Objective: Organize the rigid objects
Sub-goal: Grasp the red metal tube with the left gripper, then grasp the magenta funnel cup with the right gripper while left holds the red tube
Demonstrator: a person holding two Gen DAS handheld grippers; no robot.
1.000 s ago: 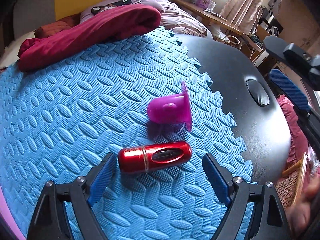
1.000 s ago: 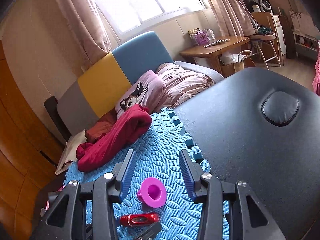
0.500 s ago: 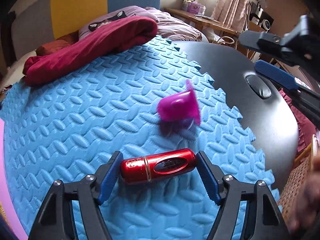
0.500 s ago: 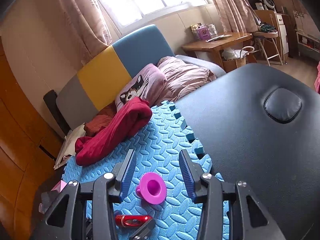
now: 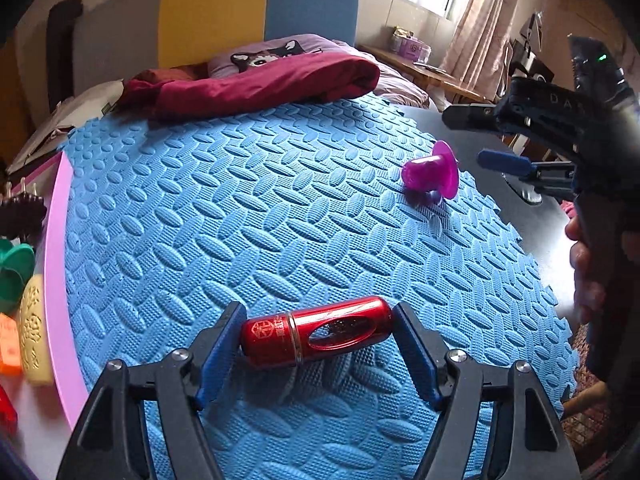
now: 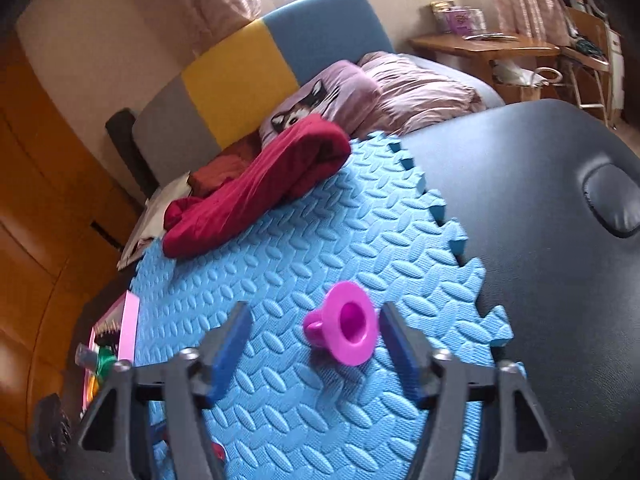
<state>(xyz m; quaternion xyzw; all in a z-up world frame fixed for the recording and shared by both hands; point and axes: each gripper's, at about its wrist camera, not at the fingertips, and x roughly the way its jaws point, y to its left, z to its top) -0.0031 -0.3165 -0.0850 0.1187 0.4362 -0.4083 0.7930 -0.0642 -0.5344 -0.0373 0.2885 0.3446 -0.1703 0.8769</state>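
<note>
A shiny red metal capsule (image 5: 316, 334) lies crosswise between the blue pads of my left gripper (image 5: 318, 312), which is shut on its two ends just above the blue foam mat (image 5: 240, 200). A purple plastic cup (image 5: 430, 172) lies on its side near the mat's right edge. In the right wrist view the same cup (image 6: 344, 330) sits between the jaws of my right gripper (image 6: 314, 312). Those jaws are opening, and the right pad stands close to the cup's flared rim without pressing it. The right gripper (image 5: 480, 136) shows beside the cup in the left wrist view, with a hand behind it.
A pink tray (image 5: 56, 260) at the mat's left edge holds several small green, yellow and orange things. A folded dark red cloth (image 5: 260, 84) lies along the mat's far edge. The black padded table (image 6: 520, 200) extends to the right of the mat.
My left gripper has closed onto the capsule's ends and carried it leftward, bringing the pink tray into view. My right gripper has dropped toward the purple cup and widened its jaws around it.
</note>
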